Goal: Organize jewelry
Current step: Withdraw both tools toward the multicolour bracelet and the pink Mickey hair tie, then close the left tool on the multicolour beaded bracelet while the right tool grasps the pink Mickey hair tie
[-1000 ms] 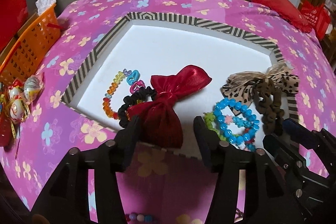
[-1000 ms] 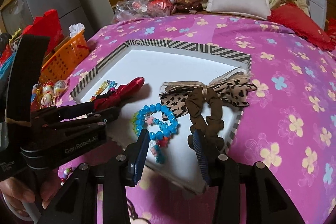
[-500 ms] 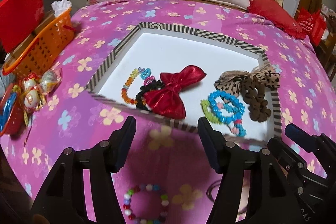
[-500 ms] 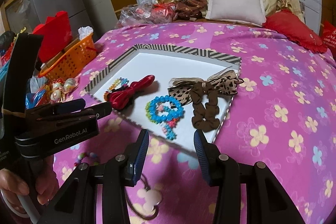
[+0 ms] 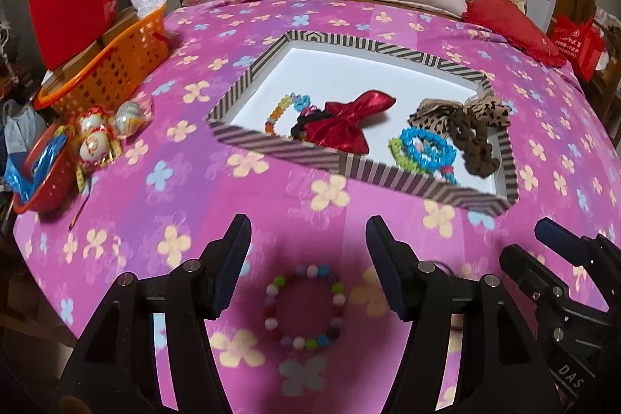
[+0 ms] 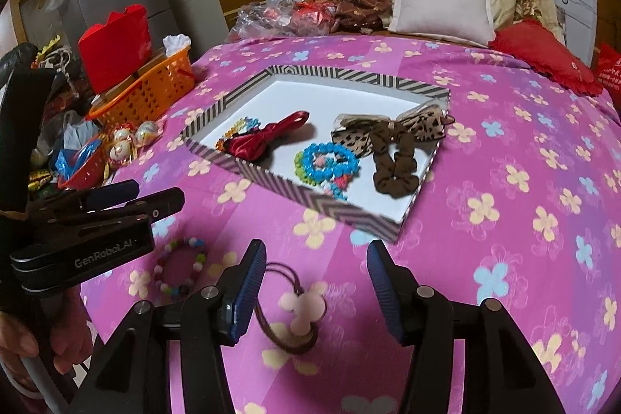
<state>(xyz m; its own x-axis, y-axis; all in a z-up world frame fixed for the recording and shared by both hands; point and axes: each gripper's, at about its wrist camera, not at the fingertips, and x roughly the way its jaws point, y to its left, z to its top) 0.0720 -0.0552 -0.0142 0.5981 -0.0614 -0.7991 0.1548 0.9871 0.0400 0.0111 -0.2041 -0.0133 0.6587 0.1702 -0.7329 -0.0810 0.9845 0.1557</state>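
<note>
A striped-rim white tray (image 5: 271, 147) (image 6: 341, 210) lies on the pink flowered cloth. In it are a red bow (image 5: 345, 127) (image 6: 268, 138), a rainbow bead bracelet (image 5: 277, 111), a blue bead bracelet (image 5: 427, 148) (image 6: 330, 161), and a leopard bow with a brown scrunchie (image 5: 471, 142) (image 6: 394, 161). A multicolour bead bracelet (image 5: 304, 305) (image 6: 180, 272) lies on the cloth between my open, empty left gripper's (image 5: 306, 255) fingers. A brown hair tie with a pink charm (image 6: 299, 309) lies between my open, empty right gripper's (image 6: 314, 282) fingers.
An orange basket (image 5: 112, 61) with a red box stands at the left. Wrapped eggs (image 5: 101, 134) and a red bowl (image 5: 42, 177) lie near the left cloth edge. Pillows and bags sit at the back. The left gripper also shows in the right wrist view (image 6: 93, 220).
Both grippers have pulled back from the tray toward the near side of the cloth. The bead bracelet and the hair tie on the cloth have come into view.
</note>
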